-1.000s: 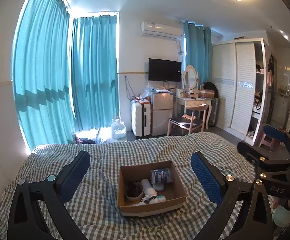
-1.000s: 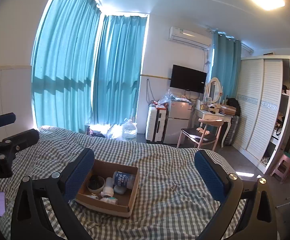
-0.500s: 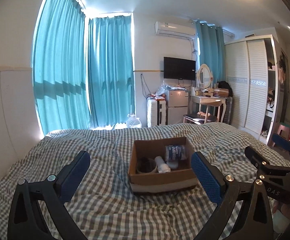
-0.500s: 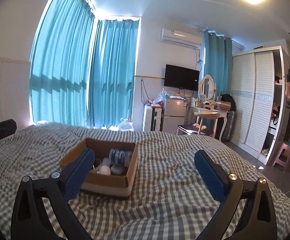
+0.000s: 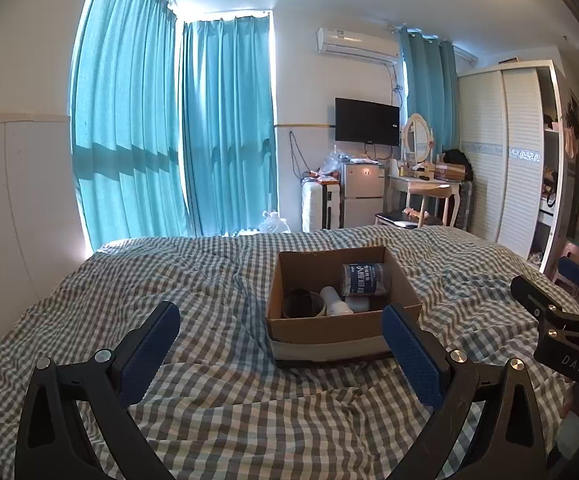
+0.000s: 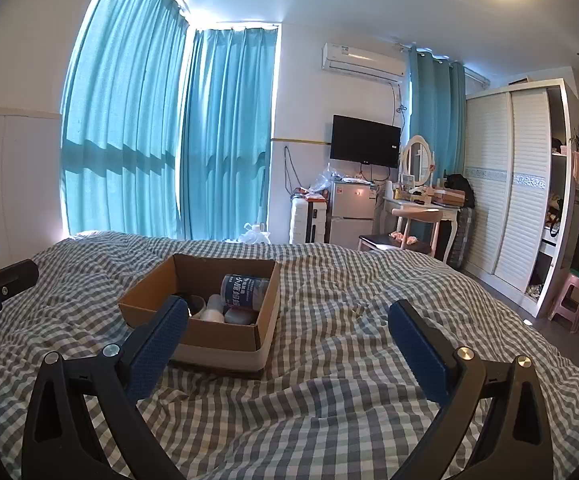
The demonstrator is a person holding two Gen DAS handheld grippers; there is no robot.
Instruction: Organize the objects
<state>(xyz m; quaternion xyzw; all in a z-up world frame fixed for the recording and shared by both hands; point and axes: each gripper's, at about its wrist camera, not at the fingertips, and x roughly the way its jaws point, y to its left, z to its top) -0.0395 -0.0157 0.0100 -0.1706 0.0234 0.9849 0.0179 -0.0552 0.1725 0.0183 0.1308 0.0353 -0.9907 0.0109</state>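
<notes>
An open cardboard box (image 5: 329,330) (image 6: 225,344) rests on the checked bed cover (image 5: 209,296) (image 6: 369,320). Inside lie a blue-labelled bottle (image 5: 365,279) (image 6: 244,290), a white bottle (image 5: 335,300) (image 6: 214,309) and a dark round container (image 5: 302,304). My left gripper (image 5: 279,320) is open just in front of the box, its right fingertip by the box's near right corner. My right gripper (image 6: 287,318) is open to the right of the box, its left fingertip over the near wall. Both hold nothing. The right gripper (image 5: 561,312) shows at the left view's right edge.
Teal curtains (image 5: 169,140) hang behind the bed. Past the bed's far end stand a white suitcase (image 5: 317,208), a small fridge (image 5: 363,196), a dressing table with chair (image 5: 425,200) and a white wardrobe (image 5: 505,152). A pink stool (image 6: 569,300) stands at the right.
Both grippers have come down low and closer to the box, which now looks larger and is seen more from the side. Both stay open.
</notes>
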